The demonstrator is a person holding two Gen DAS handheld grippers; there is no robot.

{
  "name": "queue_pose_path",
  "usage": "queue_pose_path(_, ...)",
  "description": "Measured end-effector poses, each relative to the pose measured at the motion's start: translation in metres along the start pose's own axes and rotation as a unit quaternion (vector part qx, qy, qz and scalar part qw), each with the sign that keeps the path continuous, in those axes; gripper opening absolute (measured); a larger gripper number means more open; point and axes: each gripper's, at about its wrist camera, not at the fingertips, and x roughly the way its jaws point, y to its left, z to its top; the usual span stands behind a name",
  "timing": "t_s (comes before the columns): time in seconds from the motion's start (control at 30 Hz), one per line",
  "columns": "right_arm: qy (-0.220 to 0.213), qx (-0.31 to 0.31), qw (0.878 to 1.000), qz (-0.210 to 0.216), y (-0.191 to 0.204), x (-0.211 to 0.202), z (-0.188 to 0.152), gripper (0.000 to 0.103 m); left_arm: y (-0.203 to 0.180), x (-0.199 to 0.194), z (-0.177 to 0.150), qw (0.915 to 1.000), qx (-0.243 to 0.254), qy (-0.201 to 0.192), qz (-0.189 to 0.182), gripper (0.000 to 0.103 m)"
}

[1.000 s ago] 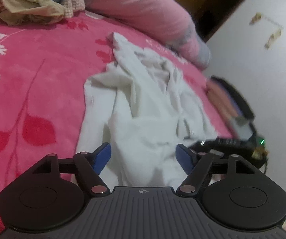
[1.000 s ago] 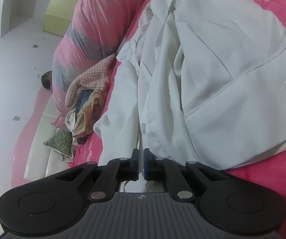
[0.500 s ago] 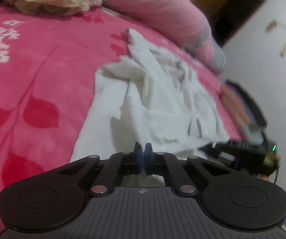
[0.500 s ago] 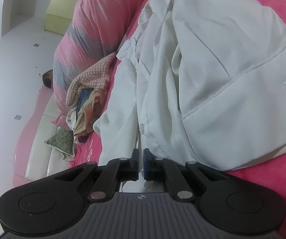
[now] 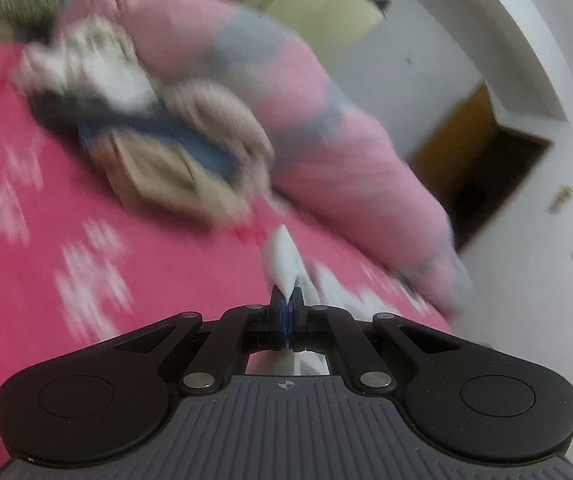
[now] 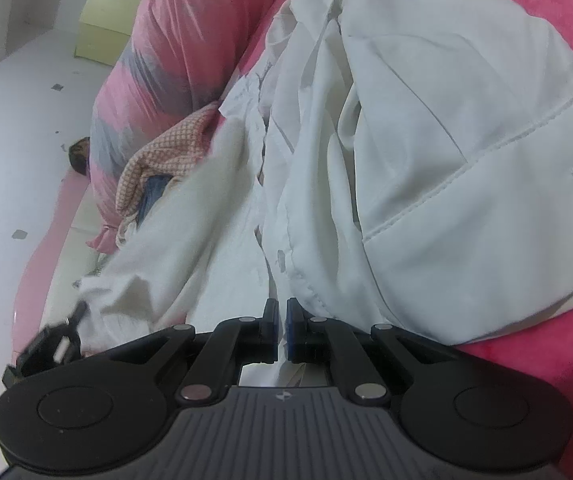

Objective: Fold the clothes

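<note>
A: State what surrounds the work area.

B: One long pink-and-grey striped quilt roll (image 6: pixel 174 52) lies along the far edge of the bright pink floral bed cover (image 5: pixel 66 248). One heap of mixed garments (image 5: pixel 154 136), beige, blue and checked, rests against that roll. The left wrist view is motion-blurred; fine detail there cannot be read.

A: Where is the task item?

B: One crumpled white cotton shirt (image 6: pixel 426 148) is spread on the bed cover. In the right wrist view it fills most of the frame and partly hides the garment heap behind it.

A: Report the fingers.

B: Two grippers. On the left gripper (image 5: pixel 286 304) the fingers are pressed together, pinching a raised point of the white shirt. On the right gripper (image 6: pixel 281 312) the fingers are nearly together on the shirt's near hem, with a thin fold of cloth between them.

A: Obstructions?

B: The shirt's own folds overlap between the two grips.
</note>
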Motion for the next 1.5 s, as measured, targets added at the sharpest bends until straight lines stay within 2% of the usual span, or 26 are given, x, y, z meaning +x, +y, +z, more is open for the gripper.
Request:
queue_pose_path(0.1, 0.001, 0.003, 1.000, -0.006, 0.000, -0.001, 0.000, 0.003, 0.021, 0.009, 0.045, 0.9963, 0.005, -0.067, 0.054, 0.000)
queue_pose_path(0.2, 0.000, 0.004, 1.000, -0.012, 0.000, -0.002, -0.001, 0.003, 0.041, 0.019, 0.077, 0.9840, 0.009, -0.132, 0.119, 0.000)
queue_pose_path(0.3, -0.002, 0.005, 1.000, -0.015, 0.002, -0.001, -0.003, 0.003, 0.062, 0.048, 0.086, 0.9736, 0.027, -0.119, 0.193, 0.003)
queue_pose_path(0.33, -0.003, 0.006, 1.000, -0.016, 0.002, -0.001, -0.004, 0.003, 0.068, 0.058, 0.085, 0.9720, 0.027, -0.102, 0.210, 0.013)
queue_pose_path(0.37, -0.004, 0.006, 1.000, -0.017, 0.003, 0.000, -0.004, 0.003, 0.075, 0.069, 0.082, 0.9708, 0.024, -0.080, 0.225, 0.029)
queue_pose_path(0.4, -0.005, 0.006, 1.000, -0.018, 0.003, 0.000, -0.005, 0.003, 0.078, 0.077, 0.077, 0.9695, 0.023, -0.061, 0.236, 0.034)
queue_pose_path(0.47, -0.006, 0.007, 1.000, -0.020, 0.004, 0.001, -0.006, 0.003, 0.078, 0.079, 0.066, 0.9679, 0.025, -0.051, 0.245, 0.038)
queue_pose_path(0.5, -0.007, 0.007, 1.000, -0.021, 0.004, 0.001, -0.007, 0.003, 0.075, 0.076, 0.062, 0.9682, 0.027, -0.053, 0.243, 0.040)
queue_pose_path(0.57, -0.008, 0.006, 1.000, -0.021, 0.006, 0.002, -0.007, 0.003, 0.067, 0.067, 0.056, 0.9690, 0.035, -0.066, 0.235, 0.061)
queue_pose_path(0.63, -0.009, 0.007, 1.000, -0.019, 0.006, 0.003, -0.007, 0.003, 0.055, 0.056, 0.054, 0.9682, 0.048, -0.088, 0.229, 0.068)
queue_pose_path(0.73, -0.009, 0.009, 1.000, -0.013, 0.007, 0.006, -0.005, 0.003, 0.037, 0.037, 0.054, 0.9656, 0.072, -0.109, 0.225, 0.071)
queue_pose_path(0.83, -0.007, 0.009, 1.000, -0.016, 0.010, 0.007, -0.004, 0.003, 0.017, 0.021, 0.052, 0.9724, 0.084, -0.105, 0.191, 0.079)
queue_pose_path(0.97, -0.030, -0.031, 0.998, -0.042, 0.028, -0.007, -0.007, 0.005, -0.023, -0.003, 0.017, 0.9875, 0.116, -0.031, 0.102, 0.083)
queue_pose_path(1.03, -0.051, -0.062, 0.995, -0.059, 0.036, -0.021, -0.011, 0.010, -0.048, -0.009, -0.015, 0.9871, 0.151, 0.024, 0.048, 0.083)
queue_pose_path(1.13, -0.098, -0.103, 0.985, -0.098, 0.045, -0.048, -0.017, 0.024, -0.087, -0.009, -0.068, 0.9730, 0.204, 0.102, -0.031, 0.083)
queue_pose_path(1.23, -0.142, -0.131, 0.971, -0.144, 0.048, -0.072, -0.022, 0.030, -0.125, -0.004, -0.123, 0.9451, 0.255, 0.174, -0.106, 0.083)
queue_pose_path(1.3, -0.158, -0.148, 0.960, -0.176, 0.048, -0.082, -0.024, 0.035, -0.134, 0.005, -0.149, 0.9329, 0.272, 0.209, -0.109, 0.082)
queue_pose_path(1.4, -0.175, -0.165, 0.946, -0.219, 0.044, -0.094, -0.028, 0.040, -0.144, 0.019, -0.186, 0.9147, 0.294, 0.258, -0.102, 0.074)
queue_pose_path(1.47, -0.175, -0.160, 0.946, -0.223, 0.038, -0.099, -0.028, 0.043, -0.150, 0.029, -0.211, 0.9009, 0.308, 0.290, -0.097, 0.044)
queue_pose_path(1.5, -0.175, -0.157, 0.946, -0.222, 0.034, -0.101, -0.027, 0.043, -0.148, 0.032, -0.216, 0.9035, 0.301, 0.293, -0.087, 0.038)
